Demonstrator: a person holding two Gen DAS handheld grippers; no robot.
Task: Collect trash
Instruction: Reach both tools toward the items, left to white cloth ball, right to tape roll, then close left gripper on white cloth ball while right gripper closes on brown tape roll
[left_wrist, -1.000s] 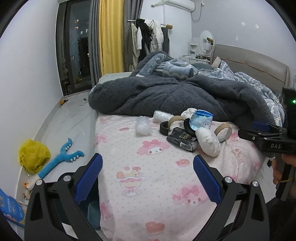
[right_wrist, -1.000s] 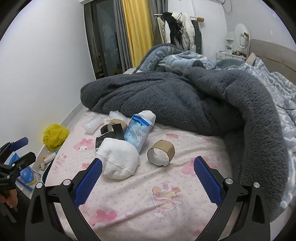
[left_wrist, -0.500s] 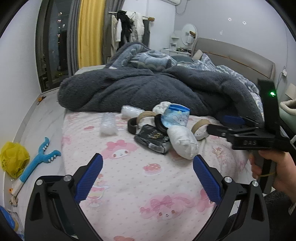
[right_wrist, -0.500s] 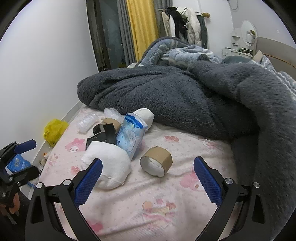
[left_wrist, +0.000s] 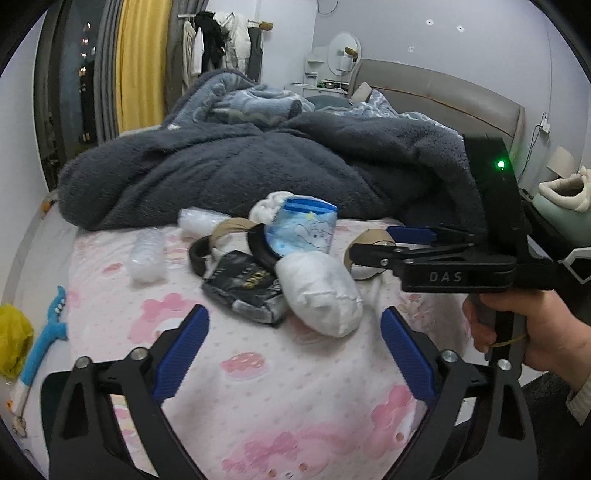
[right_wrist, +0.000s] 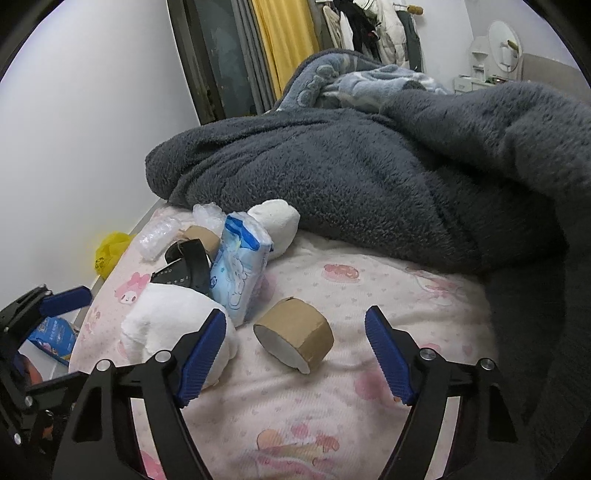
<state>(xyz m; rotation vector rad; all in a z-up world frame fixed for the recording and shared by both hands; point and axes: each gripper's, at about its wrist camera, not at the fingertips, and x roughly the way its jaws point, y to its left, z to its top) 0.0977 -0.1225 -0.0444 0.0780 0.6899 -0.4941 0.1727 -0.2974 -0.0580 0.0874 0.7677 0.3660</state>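
Observation:
A trash pile lies on the pink sheet (left_wrist: 258, 369): a white wad (left_wrist: 319, 291), a black wrapper (left_wrist: 245, 291), a blue-and-white tissue pack (left_wrist: 301, 230), a black ring (left_wrist: 258, 247), clear plastic (left_wrist: 147, 254) and a brown tape roll (right_wrist: 293, 334). My left gripper (left_wrist: 295, 314) hovers just short of the white wad with its jaws closing and nothing between them. My right gripper (right_wrist: 295, 314) reaches over the tape roll with its jaws closing. The roll sits between its fingers, and the pads are apart from it. In the left wrist view a hand holds the right gripper (left_wrist: 373, 242) at the roll.
A dark grey fleece blanket (right_wrist: 369, 177) is heaped behind the pile and along the right. The bed's left edge drops to the floor, where a yellow bag (left_wrist: 13, 339) and a blue toy (left_wrist: 51, 332) lie. A padded headboard (left_wrist: 443, 92) stands at the back.
Both grippers have moved in closer to the pile and lower. Their jaws have narrowed, the right more than the left. The tape roll now sits between the right fingers.

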